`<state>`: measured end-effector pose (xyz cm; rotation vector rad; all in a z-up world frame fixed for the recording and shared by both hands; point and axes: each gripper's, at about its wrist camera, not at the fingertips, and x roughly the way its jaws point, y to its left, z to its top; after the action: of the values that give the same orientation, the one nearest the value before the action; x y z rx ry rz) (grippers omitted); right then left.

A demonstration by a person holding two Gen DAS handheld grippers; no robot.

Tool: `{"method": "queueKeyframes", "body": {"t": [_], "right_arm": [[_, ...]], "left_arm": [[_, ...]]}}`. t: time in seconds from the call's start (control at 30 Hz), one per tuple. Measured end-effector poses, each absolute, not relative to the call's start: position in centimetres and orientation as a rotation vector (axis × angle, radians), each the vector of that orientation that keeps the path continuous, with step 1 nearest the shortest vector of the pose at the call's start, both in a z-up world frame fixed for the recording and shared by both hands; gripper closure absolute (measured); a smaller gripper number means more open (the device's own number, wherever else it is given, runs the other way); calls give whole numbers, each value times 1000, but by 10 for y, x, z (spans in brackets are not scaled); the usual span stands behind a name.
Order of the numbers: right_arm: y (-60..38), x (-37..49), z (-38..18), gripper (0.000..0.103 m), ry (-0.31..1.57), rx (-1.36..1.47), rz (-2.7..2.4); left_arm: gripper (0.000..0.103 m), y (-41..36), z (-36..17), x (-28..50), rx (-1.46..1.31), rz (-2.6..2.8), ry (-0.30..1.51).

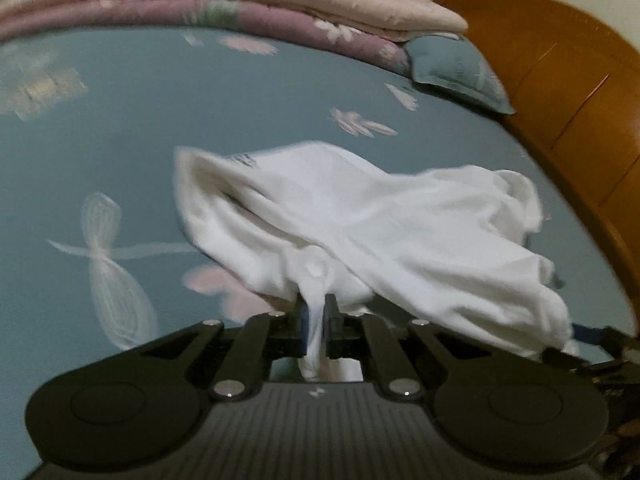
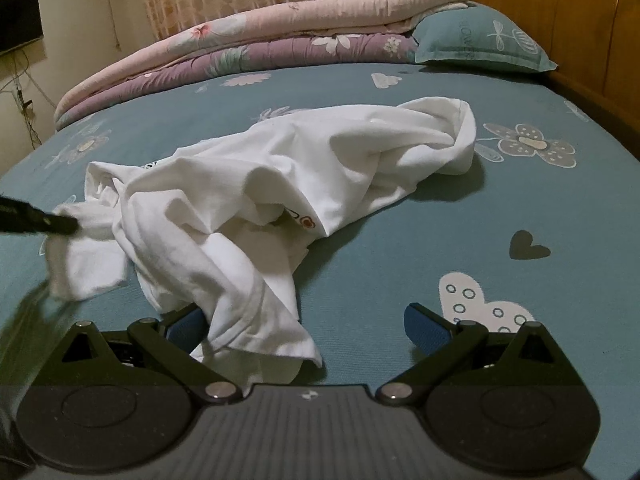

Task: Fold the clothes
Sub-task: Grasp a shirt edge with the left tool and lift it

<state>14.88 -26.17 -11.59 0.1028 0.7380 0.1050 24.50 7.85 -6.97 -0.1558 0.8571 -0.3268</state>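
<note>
L gripper (image 1: 316,312) pinches white T-shirt (image 2: 280,168); R gripper (image 2: 308,326) wide, w/ hem between pads, untouched. Pillow (image 2: 480,40) print "FLOWER", partly legible.

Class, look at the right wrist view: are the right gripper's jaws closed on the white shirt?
No. The right gripper has its jaws spread wide, and a fold of the white shirt merely lies between them on the bed.

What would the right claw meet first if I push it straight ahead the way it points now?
The right claw stands open, and the near edge of the crumpled white T-shirt already lies between its fingers, by the left one. Going on, it would likely run into that cloth first, then the bedsheet beneath.
</note>
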Motion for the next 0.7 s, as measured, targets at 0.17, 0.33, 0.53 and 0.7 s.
{"method": "queueKeyframes", "body": {"t": [0.17, 0.33, 0.53, 0.7], "right_arm": [[-265, 144, -114, 0, 733, 116, 100], [-267, 141, -111, 0, 720, 119, 91], [-272, 138, -105, 0, 703, 126, 77], [-273, 138, -101, 0, 694, 132, 69]], "left_arm": [[98, 111, -39, 252, 35, -186, 839], [98, 131, -21, 263, 232, -64, 850], [98, 142, -32, 274, 681, 91, 884], [97, 168, -43, 292, 781, 207, 899]]}}
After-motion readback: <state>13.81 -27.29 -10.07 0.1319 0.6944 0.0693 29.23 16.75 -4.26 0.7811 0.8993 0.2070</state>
